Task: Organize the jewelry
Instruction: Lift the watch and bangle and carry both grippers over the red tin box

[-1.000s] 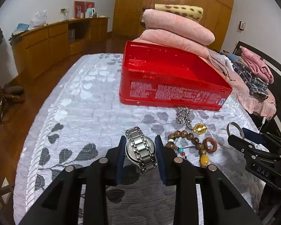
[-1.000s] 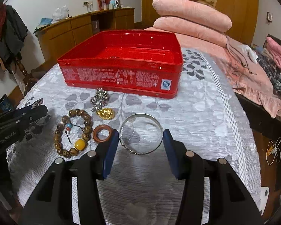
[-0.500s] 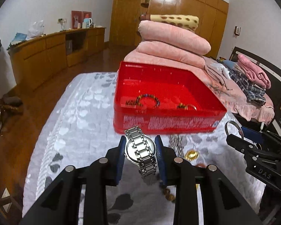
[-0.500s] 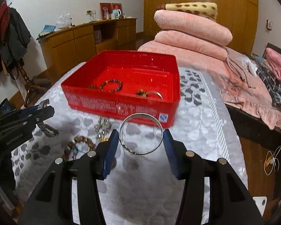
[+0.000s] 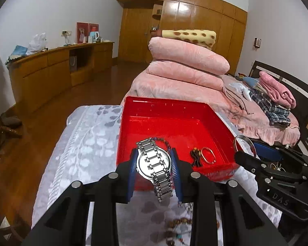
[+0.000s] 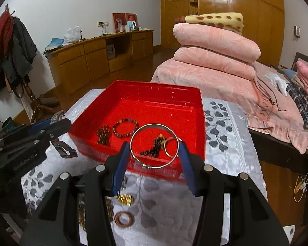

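My left gripper (image 5: 154, 164) is shut on a silver metal watch (image 5: 154, 163), held above the near edge of the red box (image 5: 154, 106). My right gripper (image 6: 154, 146) is shut on a silver bangle (image 6: 154, 146), held over the red box's (image 6: 158, 91) near wall. Inside the box lie a dark bead bracelet (image 6: 125, 127), a dark bead cluster (image 6: 103, 134), a tasselled piece (image 6: 157, 146) and a thin ring (image 5: 207, 154). On the bedspread below stay a gold piece (image 6: 125, 199), a brown ring (image 6: 124, 219) and wooden beads (image 5: 179, 223).
Folded pink blankets (image 5: 186, 59) are stacked behind the box on the bed. Folded clothes (image 5: 275, 94) lie at the right. A wooden sideboard (image 5: 51, 71) runs along the left wall. The grey leaf-pattern bedspread (image 6: 221, 127) ends at its right edge near the floor.
Both grippers have risen from the bedspread with the watch and the bangle and moved forward over the red box. Its inside now shows.
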A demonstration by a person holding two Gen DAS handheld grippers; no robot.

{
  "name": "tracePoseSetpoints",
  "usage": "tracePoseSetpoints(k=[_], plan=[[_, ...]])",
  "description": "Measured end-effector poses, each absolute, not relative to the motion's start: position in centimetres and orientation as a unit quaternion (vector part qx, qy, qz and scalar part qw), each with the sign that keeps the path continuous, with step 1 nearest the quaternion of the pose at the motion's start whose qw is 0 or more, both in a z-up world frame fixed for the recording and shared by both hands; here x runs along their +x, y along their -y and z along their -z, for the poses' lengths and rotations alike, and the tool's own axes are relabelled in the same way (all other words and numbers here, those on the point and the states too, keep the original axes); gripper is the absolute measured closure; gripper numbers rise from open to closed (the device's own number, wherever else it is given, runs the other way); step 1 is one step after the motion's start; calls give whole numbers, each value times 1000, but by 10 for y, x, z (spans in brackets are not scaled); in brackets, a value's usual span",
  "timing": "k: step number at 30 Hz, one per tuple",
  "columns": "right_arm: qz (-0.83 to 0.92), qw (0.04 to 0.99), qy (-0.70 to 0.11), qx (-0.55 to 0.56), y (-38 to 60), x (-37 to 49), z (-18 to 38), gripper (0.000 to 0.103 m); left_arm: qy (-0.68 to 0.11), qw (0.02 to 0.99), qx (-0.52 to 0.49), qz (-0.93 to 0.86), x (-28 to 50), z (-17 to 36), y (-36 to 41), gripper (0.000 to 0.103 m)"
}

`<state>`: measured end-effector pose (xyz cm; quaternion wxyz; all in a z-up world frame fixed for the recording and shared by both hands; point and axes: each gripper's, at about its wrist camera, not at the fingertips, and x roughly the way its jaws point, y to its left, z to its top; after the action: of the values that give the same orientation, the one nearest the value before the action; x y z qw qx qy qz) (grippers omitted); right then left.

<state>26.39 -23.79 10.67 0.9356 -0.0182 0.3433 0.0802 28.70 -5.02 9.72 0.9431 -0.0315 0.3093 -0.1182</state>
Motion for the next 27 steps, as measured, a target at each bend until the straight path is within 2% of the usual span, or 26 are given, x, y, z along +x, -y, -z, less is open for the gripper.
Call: tracePoseSetpoints(k=[27], plan=[[-78, 923, -377, -14, 232, 343, -84, 56, -313, 937, -49, 145, 365, -94, 70, 72]])
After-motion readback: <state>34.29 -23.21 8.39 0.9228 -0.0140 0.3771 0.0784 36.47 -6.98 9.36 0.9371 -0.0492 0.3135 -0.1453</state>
